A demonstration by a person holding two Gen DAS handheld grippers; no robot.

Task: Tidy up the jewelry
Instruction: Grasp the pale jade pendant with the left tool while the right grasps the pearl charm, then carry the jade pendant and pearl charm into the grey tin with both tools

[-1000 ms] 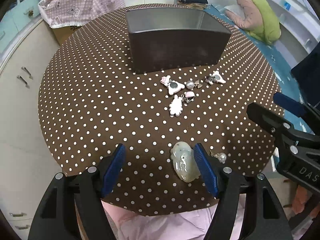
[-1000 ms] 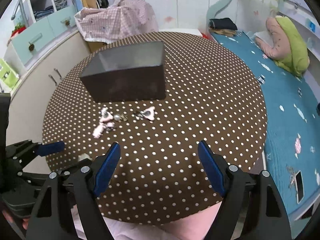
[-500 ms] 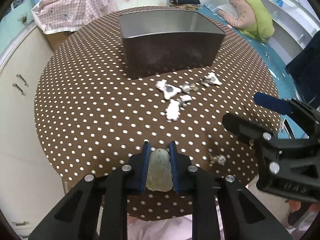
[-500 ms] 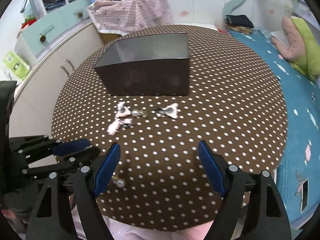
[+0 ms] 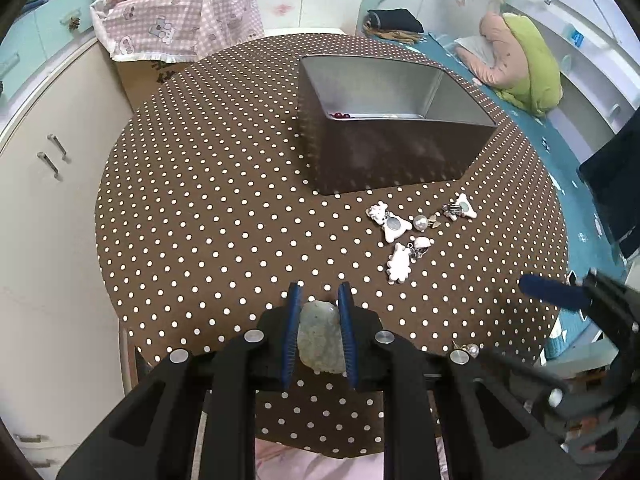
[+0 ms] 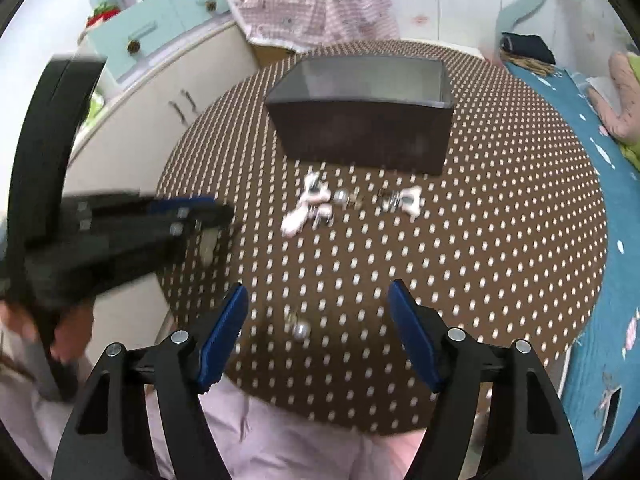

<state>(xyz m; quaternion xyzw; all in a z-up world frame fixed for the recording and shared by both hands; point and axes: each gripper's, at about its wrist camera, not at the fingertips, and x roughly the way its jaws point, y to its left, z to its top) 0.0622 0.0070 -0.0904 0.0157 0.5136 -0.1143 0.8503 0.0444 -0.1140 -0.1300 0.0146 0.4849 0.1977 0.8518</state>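
Note:
My left gripper (image 5: 319,292) is shut on a pale green jade pendant (image 5: 320,336), held just above the near part of the brown polka-dot table (image 5: 200,200). In the right wrist view the same gripper (image 6: 208,216) shows blurred at the left. My right gripper (image 6: 317,290) hangs over the table's near edge with its jaws closing. A small pearl earring (image 6: 300,330) lies on the cloth between them, untouched. The dark open box (image 5: 392,152) stands at the back with a few red beads (image 5: 340,115) inside. Several white charms and a pearl (image 5: 394,226) lie in front of it.
A cream cabinet (image 5: 48,200) stands left of the table. Behind it a pink checked cloth (image 5: 180,12) covers a cardboard box. A teal bed with pink and green cushions (image 5: 520,64) runs along the right. A person's pink clothing (image 6: 280,440) is at the near table edge.
My left gripper went from open around the pendant to shut on it, then carried it left and a little up. My right gripper came over the pearl earring and its jaws narrowed.

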